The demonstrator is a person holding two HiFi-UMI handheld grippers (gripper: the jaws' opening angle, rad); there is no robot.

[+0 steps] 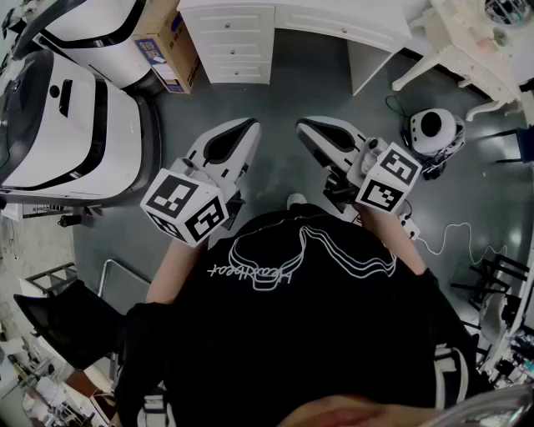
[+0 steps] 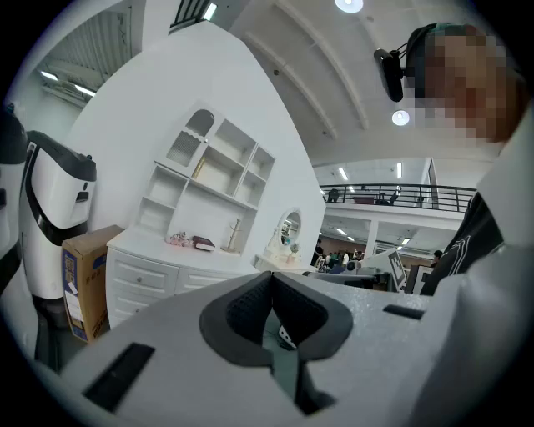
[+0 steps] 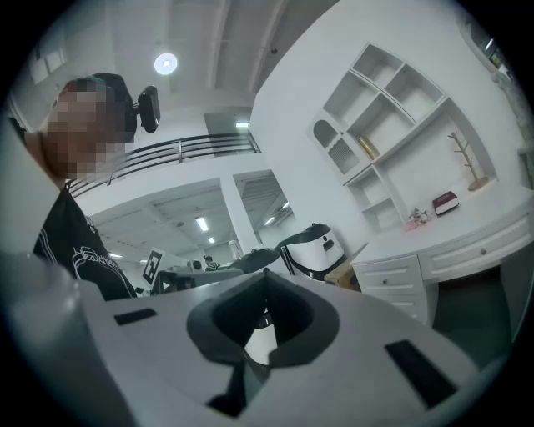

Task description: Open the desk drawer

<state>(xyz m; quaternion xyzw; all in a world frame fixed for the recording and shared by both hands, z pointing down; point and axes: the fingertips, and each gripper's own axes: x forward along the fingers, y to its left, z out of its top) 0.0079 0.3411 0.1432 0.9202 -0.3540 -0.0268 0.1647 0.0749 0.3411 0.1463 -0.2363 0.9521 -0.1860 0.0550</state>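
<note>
A white desk (image 1: 321, 18) stands at the far edge of the head view, with a stack of shut drawers (image 1: 230, 42) under its left end. The same drawers (image 2: 140, 282) sit low at left in the left gripper view and as drawers (image 3: 390, 277) at right in the right gripper view. I hold both grippers level over the grey floor, well short of the desk. My left gripper (image 1: 252, 127) has its jaws together with nothing between them. My right gripper (image 1: 303, 127) points beside it, its tips also meeting on nothing.
A cardboard box (image 1: 165, 48) leans left of the desk, beside large white machines (image 1: 75, 125). A round white device (image 1: 434, 129) with cables lies on the floor at right. White furniture legs (image 1: 455, 50) stand at the far right. An open shelf unit (image 2: 213, 171) tops the desk.
</note>
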